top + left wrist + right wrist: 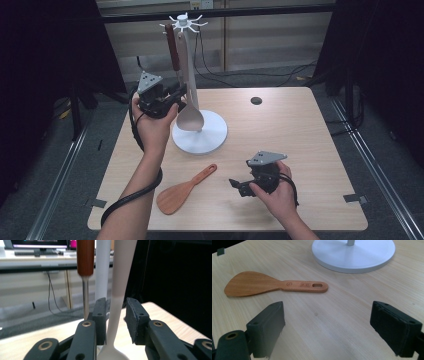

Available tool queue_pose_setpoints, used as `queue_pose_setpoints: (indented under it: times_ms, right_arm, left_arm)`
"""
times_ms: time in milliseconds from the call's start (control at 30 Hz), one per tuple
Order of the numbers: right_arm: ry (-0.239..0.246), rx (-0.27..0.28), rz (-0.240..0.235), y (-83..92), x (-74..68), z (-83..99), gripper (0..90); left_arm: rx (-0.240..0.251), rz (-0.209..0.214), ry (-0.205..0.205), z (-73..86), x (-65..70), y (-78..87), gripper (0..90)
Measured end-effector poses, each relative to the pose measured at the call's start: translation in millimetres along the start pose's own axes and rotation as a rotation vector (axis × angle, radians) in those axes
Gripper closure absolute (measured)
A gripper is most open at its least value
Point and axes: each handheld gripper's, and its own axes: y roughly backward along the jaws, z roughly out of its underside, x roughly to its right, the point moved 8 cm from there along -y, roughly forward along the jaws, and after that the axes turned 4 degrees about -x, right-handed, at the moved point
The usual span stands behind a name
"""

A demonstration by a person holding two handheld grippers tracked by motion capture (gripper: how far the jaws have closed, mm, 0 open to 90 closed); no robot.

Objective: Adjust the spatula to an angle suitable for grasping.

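**Pale spoon on the rack framed by the left jaws**

A pale spoon (189, 117) is seen hanging from the white utensil rack (199, 136) at the far left of the desk (300, 130), its bowl just above the rack's round base. Beside it a utensil with a brown handle (172, 47) is hung from the same hooked top. The spoon's thin handle (117, 302) is flanked by the jaws of the left gripper (175, 94); the jaws are narrowly parted, the handle near the left pad, and actual contact cannot be told. The left gripper is held up by the left hand (152, 122). On the near part of the desk a wooden rice paddle (182, 191) is laid flat. Just to its right the right gripper (240, 186) is held low by the right hand (280, 195), its jaws spread wide over bare desk, the paddle (272, 286) lying beyond them
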Motion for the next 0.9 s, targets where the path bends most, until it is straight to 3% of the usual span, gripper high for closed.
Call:
queue_pose_setpoints:
  times_ms: [233, 467, 633, 900]
  right_arm:
    - [0.002, -0.004, -0.004, -1.1, -1.1, 0.1, 11.7]
    - [-0.001, -0.002, -0.004, -0.8, -0.4, 0.3, 11.8]
    - [-0.001, -0.003, -0.006, -1.2, -0.8, 0.7, 11.8]
    - [-0.005, 0.006, -0.005, -0.5, 0.1, -0.2, 11.8]
  left_arm:
    - [0.133, 0.034, 0.005, -25.8, 8.2, 13.0, 80.8]
    - [0.212, 0.034, -0.004, -47.0, 12.2, 19.1, 89.6]
    - [0.221, 0.031, -0.010, -59.2, 14.9, 19.3, 90.0]
    - [0.194, 0.038, -0.034, -76.0, 18.4, 14.5, 90.0]
